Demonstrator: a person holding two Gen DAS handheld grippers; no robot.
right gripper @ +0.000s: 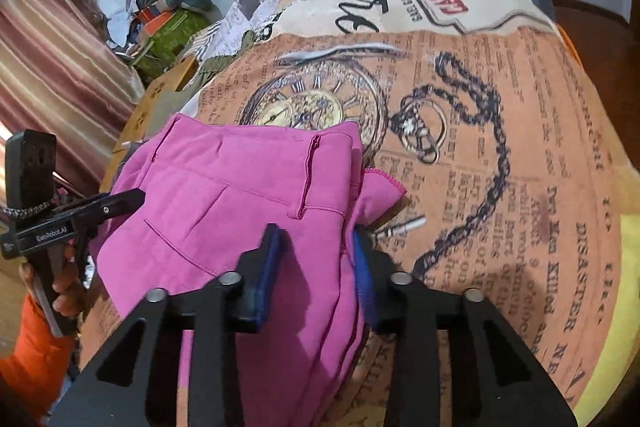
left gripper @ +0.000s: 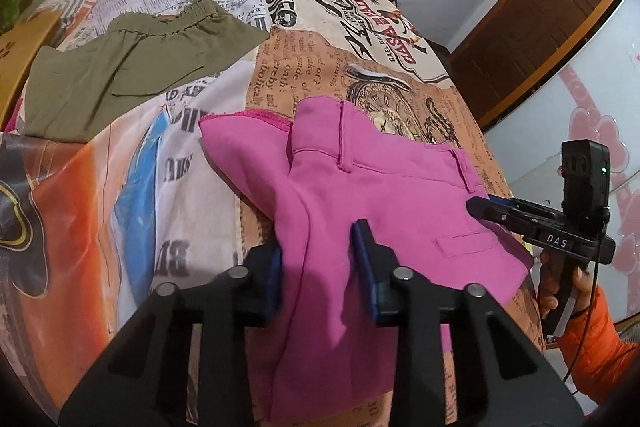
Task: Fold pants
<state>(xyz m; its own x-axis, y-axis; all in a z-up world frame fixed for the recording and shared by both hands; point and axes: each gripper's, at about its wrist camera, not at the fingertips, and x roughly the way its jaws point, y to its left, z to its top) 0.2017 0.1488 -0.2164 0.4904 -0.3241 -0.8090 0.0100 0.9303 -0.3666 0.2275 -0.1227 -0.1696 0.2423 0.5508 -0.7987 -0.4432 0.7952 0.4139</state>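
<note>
Pink pants [left gripper: 380, 195] lie folded on a bed with a newspaper-print cover [left gripper: 312, 67]; they also show in the right wrist view [right gripper: 224, 195]. My left gripper [left gripper: 320, 255] has its jaws apart, with pink fabric between its blue pads [left gripper: 364, 267]; the fabric hangs down toward the camera. My right gripper [right gripper: 316, 259] likewise has pink fabric between its pads [right gripper: 268, 267]. The right gripper also shows in the left wrist view [left gripper: 480, 207] at the pants' right edge, and the left gripper in the right wrist view [right gripper: 132, 199] at the left edge.
Olive green pants [left gripper: 132, 67] lie on the bed's far left. A wooden door [left gripper: 552, 7] is at the right. A curtain [right gripper: 52, 67] and a pile of clutter [right gripper: 168, 15] are at the left. A cardboard box [right gripper: 160, 95] stands beside the bed.
</note>
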